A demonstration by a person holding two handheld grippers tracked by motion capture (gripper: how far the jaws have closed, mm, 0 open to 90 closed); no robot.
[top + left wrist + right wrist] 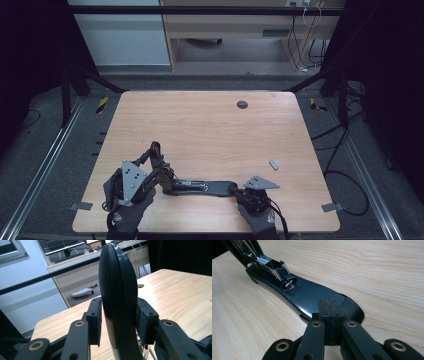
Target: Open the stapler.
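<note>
Stapler sits open near the tabletop's front edge, left gripper fingers clamping its raised lid, right gripper fingers shut, pinning the base; next probably loading staples.

— Where is the stapler on the bench?

— Near my edge, its base flat between my tools: left tool around the raised top, right tool on the base's right end. A staple strip lies farther right.
</note>
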